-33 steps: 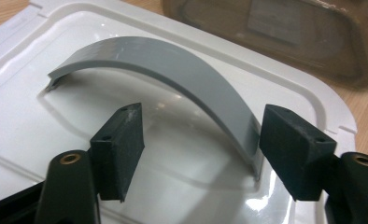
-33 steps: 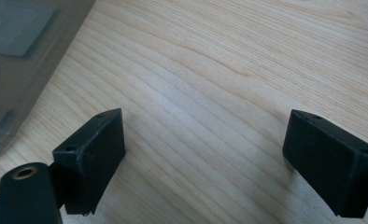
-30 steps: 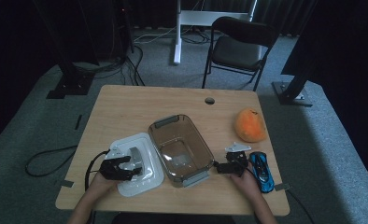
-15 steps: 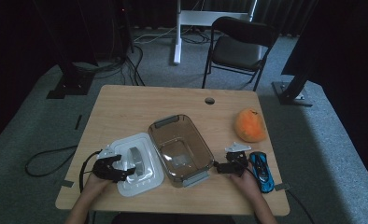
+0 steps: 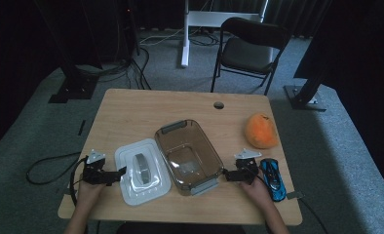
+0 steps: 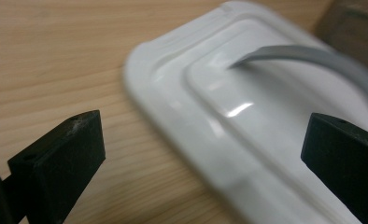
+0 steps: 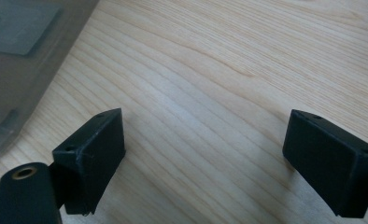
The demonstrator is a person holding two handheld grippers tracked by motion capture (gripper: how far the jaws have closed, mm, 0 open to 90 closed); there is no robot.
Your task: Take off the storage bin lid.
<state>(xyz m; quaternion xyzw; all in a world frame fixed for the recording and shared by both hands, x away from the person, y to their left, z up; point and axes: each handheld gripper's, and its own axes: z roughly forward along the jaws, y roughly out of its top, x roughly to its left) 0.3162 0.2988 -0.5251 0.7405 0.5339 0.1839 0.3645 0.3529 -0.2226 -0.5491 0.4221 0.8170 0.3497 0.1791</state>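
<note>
A white lid (image 5: 142, 170) with a grey handle (image 5: 141, 165) lies flat on the wooden table (image 5: 131, 112), left of a clear brown container (image 5: 187, 155). My left gripper (image 5: 119, 172) sits just off the lid's left edge. Its jaws have just been opening and now stand open. In the left gripper view the lid (image 6: 247, 102) and its handle (image 6: 313, 60) lie ahead of the left gripper (image 6: 205, 140), with neither pad touching them. My right gripper (image 5: 227, 175) rests open by the container's right side. In the right gripper view it (image 7: 205, 135) spans bare wood beside the container (image 7: 18, 56).
A blue toy car (image 5: 273, 178) lies just right of the right hand. An orange round object (image 5: 260, 130) sits farther back on the right. A cable hole (image 5: 219, 105) marks the table's far edge, and a black chair (image 5: 248, 48) stands behind the table.
The left gripper has drawn back to the left, off the white lid, and its jaws have spread. The lid stays flat on the table. The right gripper has not moved.
</note>
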